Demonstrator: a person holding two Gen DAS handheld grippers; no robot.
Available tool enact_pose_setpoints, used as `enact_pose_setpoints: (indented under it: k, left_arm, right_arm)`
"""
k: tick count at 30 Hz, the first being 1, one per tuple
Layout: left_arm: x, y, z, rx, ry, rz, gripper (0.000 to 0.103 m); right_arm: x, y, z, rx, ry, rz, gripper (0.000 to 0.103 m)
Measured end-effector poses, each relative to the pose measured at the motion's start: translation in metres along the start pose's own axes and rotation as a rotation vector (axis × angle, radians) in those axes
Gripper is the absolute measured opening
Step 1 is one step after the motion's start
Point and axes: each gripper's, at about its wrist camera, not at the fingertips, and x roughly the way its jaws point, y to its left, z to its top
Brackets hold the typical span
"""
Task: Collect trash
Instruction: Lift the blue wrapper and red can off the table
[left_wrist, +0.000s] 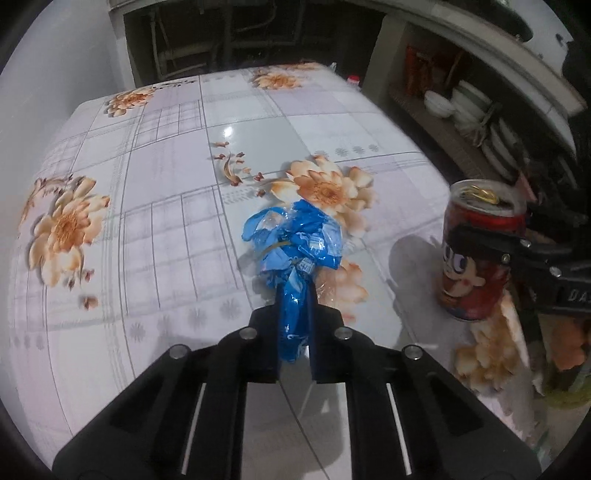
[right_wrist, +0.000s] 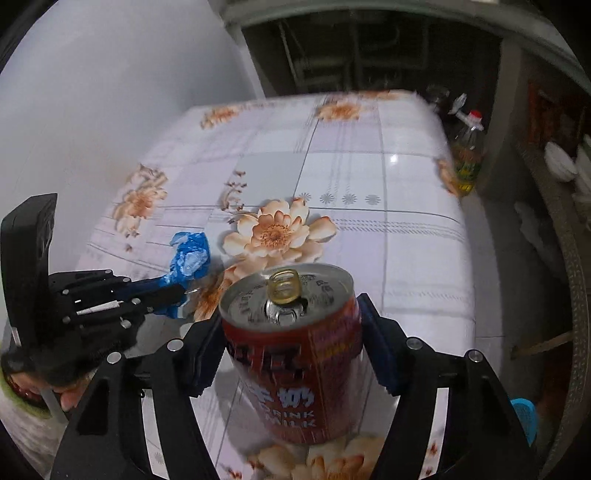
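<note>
My left gripper (left_wrist: 293, 314) is shut on a crumpled blue plastic wrapper (left_wrist: 295, 251), which sticks out forward over the flowered table (left_wrist: 155, 192). From the right wrist view the left gripper (right_wrist: 177, 295) and the wrapper (right_wrist: 190, 258) show at the left. My right gripper (right_wrist: 291, 325) is shut on a red drink can (right_wrist: 299, 365) with its pull tab open, standing upright. In the left wrist view the can (left_wrist: 476, 266) shows at the right, clamped by the right gripper (left_wrist: 491, 240).
The table (right_wrist: 406, 229) has a glossy white cloth with orange flowers. A bottle with a red cap (right_wrist: 467, 155) stands past its far right edge. Shelves with white bowls and plates (left_wrist: 465, 107) run along the right. A white wall (right_wrist: 92, 92) is at the left.
</note>
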Motion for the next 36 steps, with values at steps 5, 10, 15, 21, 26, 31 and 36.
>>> enact_pose_setpoints:
  k: [5,10,15,21,26,31,36]
  left_arm:
    - [-0.038,-0.02,-0.038,-0.005,-0.058,-0.071,0.008]
    - [-0.066,-0.039,-0.084,-0.021,-0.084,-0.127,0.008]
    - [-0.075,-0.055,-0.129,-0.03,-0.073,-0.145,0.008]
    - [-0.069,-0.066,-0.168,-0.065,-0.02,-0.15,0.009]
    - [-0.067,-0.072,-0.181,-0.06,-0.006,-0.119,0.028]
    - [-0.074,-0.075,-0.181,-0.044,-0.035,-0.067,0.054]
    - [-0.076,-0.089,-0.17,0.025,-0.081,-0.029,0.061]
  right_arm:
    - [-0.034,-0.004,-0.039,0.038,-0.099,-0.033,0.065]
    - [-0.078,-0.006,-0.079,0.082,-0.165,-0.068,0.064]
    - [-0.113,-0.001,-0.117,0.074,-0.193,-0.087,0.064]
    - [-0.117,0.015,-0.157,0.04,-0.145,-0.103,0.065]
    - [-0.114,0.025,-0.178,0.004,-0.138,-0.125,0.065]
    - [-0.112,0.029,-0.182,-0.011,-0.13,-0.131,0.065]
    - [-0.113,0.029,-0.184,-0.006,-0.124,-0.115,0.066]
